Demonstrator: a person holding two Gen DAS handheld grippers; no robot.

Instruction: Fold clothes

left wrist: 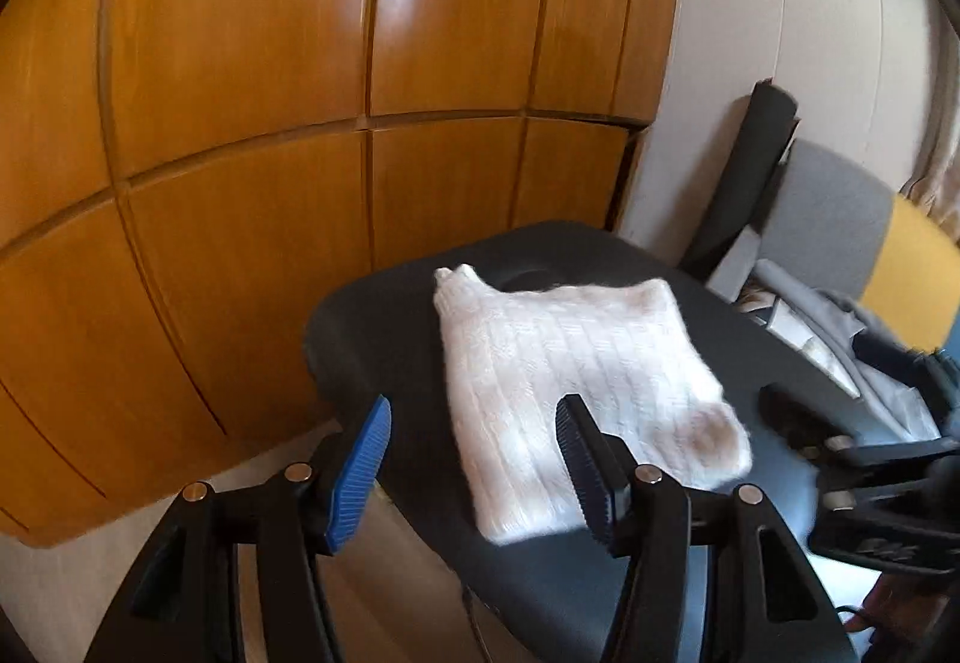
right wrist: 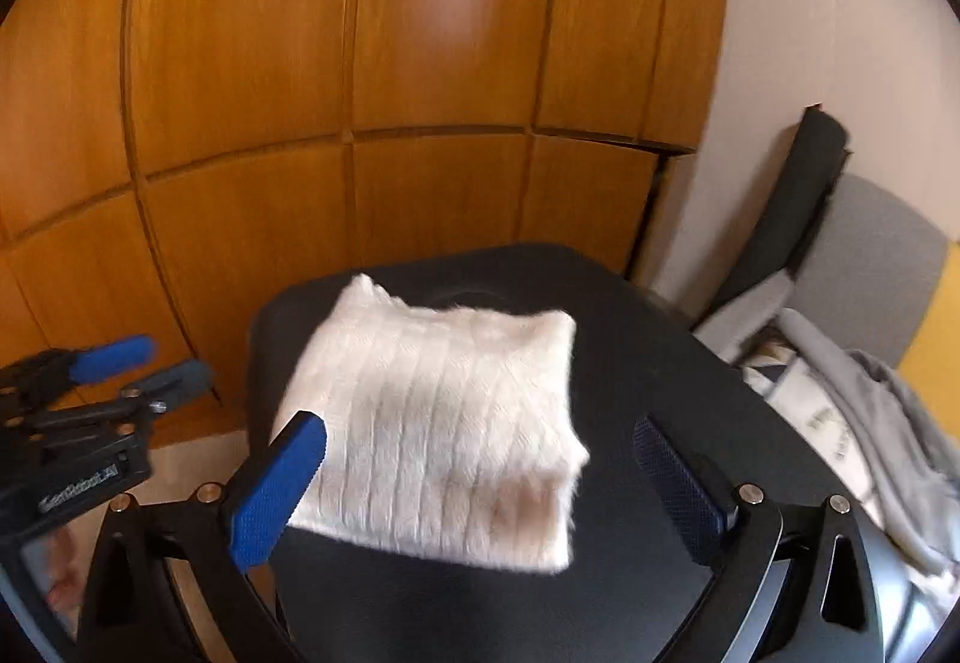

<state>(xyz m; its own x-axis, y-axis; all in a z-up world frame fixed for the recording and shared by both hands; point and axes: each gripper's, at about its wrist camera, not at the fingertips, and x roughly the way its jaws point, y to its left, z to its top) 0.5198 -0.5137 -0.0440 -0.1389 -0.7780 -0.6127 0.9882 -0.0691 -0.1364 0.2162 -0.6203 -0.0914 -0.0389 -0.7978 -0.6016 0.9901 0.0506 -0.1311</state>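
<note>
Knitwear, a cream ribbed-knit garment (left wrist: 576,399) folded into a rough square, is seen in the left wrist view on the dark padded table (left wrist: 384,327), ahead and slightly right of the left gripper (left wrist: 474,459), whose jaws stand apart, empty. In the right wrist view the garment (right wrist: 438,423) lies just beyond the wide-open, empty right gripper (right wrist: 480,489), judged nearer; grey clothes (right wrist: 864,417) are heaped far right.

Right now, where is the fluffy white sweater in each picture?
Left wrist: the sweater lies folded right of middle, partly behind the right finger.
Right wrist: the sweater sits in the middle, between the open fingers.
Shared landmark: the wooden wardrobe behind it.
</note>
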